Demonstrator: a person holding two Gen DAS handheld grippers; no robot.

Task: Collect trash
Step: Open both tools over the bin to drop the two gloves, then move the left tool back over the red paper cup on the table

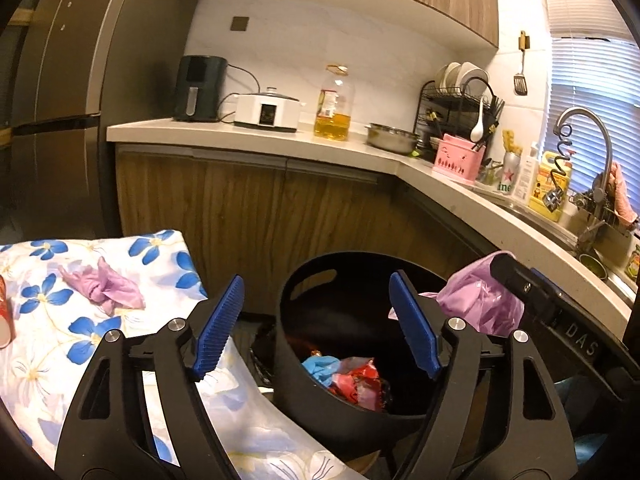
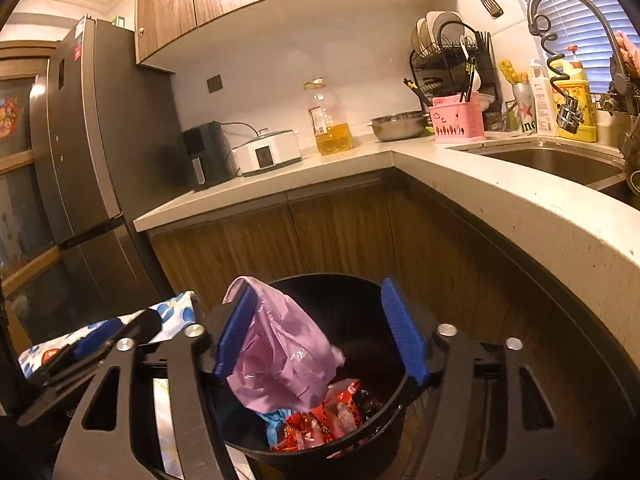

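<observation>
A black round bin (image 1: pixel 298 300) stands on the floor below both grippers, holding red wrappers (image 1: pixel 360 380) and a blue glove (image 1: pixel 320 366). My left gripper (image 1: pixel 316 304) is open over the bin's left rim, with nothing between its pads. My right gripper (image 2: pixel 320 292) is also open over the bin (image 2: pixel 360 308). A crumpled purple plastic bag (image 2: pixel 280 356) hangs against its left pad, clear of the right pad, above the red wrappers (image 2: pixel 320 420). The left wrist view shows that bag (image 1: pixel 480 300) at the right. Another purple scrap (image 1: pixel 100 286) lies on the floral cloth (image 1: pixel 48 360).
A red cup (image 1: pixel 4 320) sits at the cloth's left edge. Wooden cabinet doors (image 1: pixel 248 208) stand behind the bin, under an L-shaped counter (image 2: pixel 500 200) with appliances, an oil bottle (image 1: pixel 335 108) and a sink (image 2: pixel 552 160). A dark fridge (image 2: pixel 92 140) rises at the left.
</observation>
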